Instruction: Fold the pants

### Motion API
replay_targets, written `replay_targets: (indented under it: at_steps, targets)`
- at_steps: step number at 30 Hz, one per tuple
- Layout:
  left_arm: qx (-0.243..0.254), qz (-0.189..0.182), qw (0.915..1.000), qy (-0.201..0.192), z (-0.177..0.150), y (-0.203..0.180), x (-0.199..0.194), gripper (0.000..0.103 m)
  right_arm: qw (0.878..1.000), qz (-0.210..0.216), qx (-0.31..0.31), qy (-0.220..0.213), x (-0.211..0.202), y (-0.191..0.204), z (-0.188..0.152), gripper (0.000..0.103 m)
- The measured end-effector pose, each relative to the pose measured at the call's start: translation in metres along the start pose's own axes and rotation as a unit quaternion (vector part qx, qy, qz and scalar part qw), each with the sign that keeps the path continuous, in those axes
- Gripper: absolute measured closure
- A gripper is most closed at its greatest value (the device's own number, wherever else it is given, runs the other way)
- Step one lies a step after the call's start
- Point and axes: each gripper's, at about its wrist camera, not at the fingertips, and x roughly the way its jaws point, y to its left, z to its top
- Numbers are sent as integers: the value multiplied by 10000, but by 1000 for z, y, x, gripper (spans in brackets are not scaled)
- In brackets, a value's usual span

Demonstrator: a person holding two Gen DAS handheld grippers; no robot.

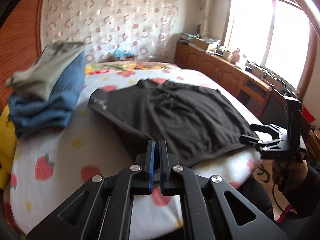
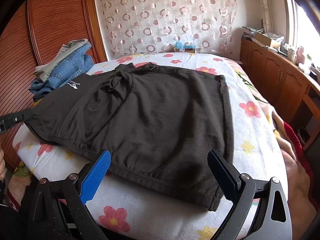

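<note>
Left wrist view: while my left gripper (image 1: 157, 146) has its jaws pinched together on the near hem of the black pants (image 1: 180, 116), I judge a fold is starting.
Right wrist view: my right gripper (image 2: 159, 172) gapes wide over the pants' near edge, holding nothing; next it must pinch that hem.

Both tongs are matte black linkage frames with round silver screws and blue textured pads: left tongs (image 1: 157, 146), right tongs (image 2: 159, 163). Beside the right tongs, a dark sleeve (image 1: 312, 182) and thin black cable (image 1: 277, 184).
</note>
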Motion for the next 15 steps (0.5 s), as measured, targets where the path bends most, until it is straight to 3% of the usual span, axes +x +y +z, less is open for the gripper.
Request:
replay_targets:
  at_steps: [15]
  targets:
    - [465, -820, 9955, 69, 62, -50, 46, 98, 9999, -35, 47, -107, -3, -4, 3, 10]
